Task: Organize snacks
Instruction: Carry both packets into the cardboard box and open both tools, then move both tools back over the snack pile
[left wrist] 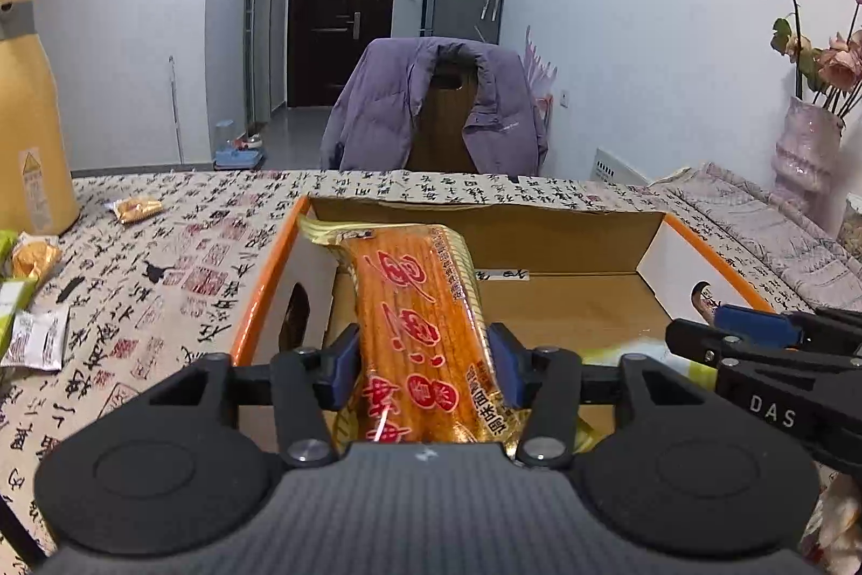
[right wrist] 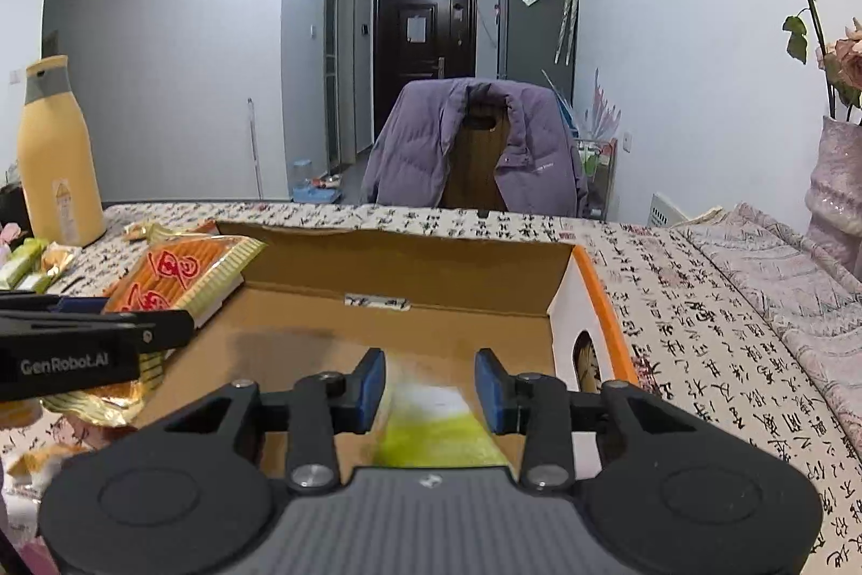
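I have my left claw over the near left part of the open cardboard box, with the orange snack packet lying lengthwise between its blue pads; the packet's far end points to about 11 o'clock and leans on the box's left wall. The pads sit right at the packet's edges, but I cannot tell whether they press on it. My right claw is closed down on a green and white packet, which is blurred in the right wrist view and hangs over the box floor. From that same view the orange packet shows at 10 o'clock, over the box's left edge, with the left claw's black arm across it. The box sits on a surface covered by a cloth printed with black calligraphy. At 9 o'clock on that cloth lie more small wrapped snacks, beside a tall yellow bottle. Beyond the surface stands a chair draped with a purple jacket, and a vase of dried roses is at 3 o'clock.
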Motion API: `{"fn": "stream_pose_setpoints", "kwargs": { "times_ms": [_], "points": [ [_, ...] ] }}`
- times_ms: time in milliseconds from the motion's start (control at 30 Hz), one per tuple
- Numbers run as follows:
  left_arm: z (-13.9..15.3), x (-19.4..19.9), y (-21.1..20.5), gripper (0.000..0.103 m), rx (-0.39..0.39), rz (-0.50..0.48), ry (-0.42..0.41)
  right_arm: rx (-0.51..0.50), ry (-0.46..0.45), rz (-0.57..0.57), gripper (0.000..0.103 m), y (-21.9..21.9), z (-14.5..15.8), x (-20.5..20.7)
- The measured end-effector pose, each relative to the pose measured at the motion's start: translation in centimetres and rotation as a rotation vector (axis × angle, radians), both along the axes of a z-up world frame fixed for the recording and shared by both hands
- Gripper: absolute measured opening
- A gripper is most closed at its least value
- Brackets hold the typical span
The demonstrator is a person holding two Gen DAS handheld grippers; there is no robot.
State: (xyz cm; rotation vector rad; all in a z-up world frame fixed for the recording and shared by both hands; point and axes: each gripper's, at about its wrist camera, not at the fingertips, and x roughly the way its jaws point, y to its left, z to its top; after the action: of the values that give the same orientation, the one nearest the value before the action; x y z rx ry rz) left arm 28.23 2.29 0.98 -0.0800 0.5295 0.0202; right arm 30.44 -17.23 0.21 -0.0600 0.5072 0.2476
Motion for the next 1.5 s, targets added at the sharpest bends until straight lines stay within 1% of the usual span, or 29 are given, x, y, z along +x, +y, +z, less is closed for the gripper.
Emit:
{"fn": "stream_pose_setpoints", "kwargs": {
  "times_ms": [33,67,100,133,167,200,233,467,600,833,967,1167,1333,1500],
  "points": [
    [0.0,-0.1,0.1,0.067,-0.007,0.002,-0.002,0.003,0.002,-0.006,0.045,-0.1,0.0,-0.1],
    [0.0,-0.2,0.2,0.072,-0.013,0.007,-0.010,0.009,0.003,-0.010,0.058,-0.3,0.1,-0.1],
    [0.1,-0.4,0.3,0.082,-0.016,0.011,-0.021,0.016,0.001,-0.015,0.075,-0.5,0.1,-0.2],
    [0.3,-0.6,0.2,0.088,-0.016,0.018,-0.032,0.024,-0.004,-0.022,0.083,-0.6,0.2,-0.3],
    [0.5,-0.8,0.3,0.100,-0.018,0.029,-0.047,0.031,-0.010,-0.028,0.095,-0.9,0.3,-0.3],
    [0.7,-1.1,0.2,0.103,-0.024,0.037,-0.065,0.039,-0.014,-0.031,0.099,-1.1,0.4,-0.5],
    [0.8,-1.3,0.3,0.103,-0.029,0.044,-0.078,0.044,-0.017,-0.034,0.103,-1.2,0.5,-0.5],
    [1.3,-1.3,0.2,0.103,-0.034,0.054,-0.089,0.047,-0.019,-0.045,0.103,-1.6,0.6,-0.5],
    [1.9,-1.6,-0.1,0.103,-0.032,0.048,-0.102,0.046,-0.029,-0.040,0.103,-1.4,1.2,-0.6],
    [4.4,-3.3,-0.4,0.103,-0.033,0.066,-0.146,0.031,-0.060,-0.045,0.103,-1.5,3.3,-2.2],
    [5.5,-4.9,-0.5,0.103,-0.034,0.068,-0.161,0.039,-0.069,-0.041,0.103,-1.7,4.2,-3.6],
    [6.2,-8.1,-0.6,0.103,-0.035,0.065,-0.177,0.036,-0.087,-0.031,0.103,-1.8,5.1,-6.7],
    [6.2,-11.0,-0.6,0.103,-0.030,0.062,-0.180,0.043,-0.090,-0.027,0.103,-2.3,5.3,-9.7],
    [5.3,-14.0,-0.4,0.103,-0.035,0.062,-0.167,0.032,-0.083,-0.026,0.103,-2.8,4.7,-12.7]
  ]
}}
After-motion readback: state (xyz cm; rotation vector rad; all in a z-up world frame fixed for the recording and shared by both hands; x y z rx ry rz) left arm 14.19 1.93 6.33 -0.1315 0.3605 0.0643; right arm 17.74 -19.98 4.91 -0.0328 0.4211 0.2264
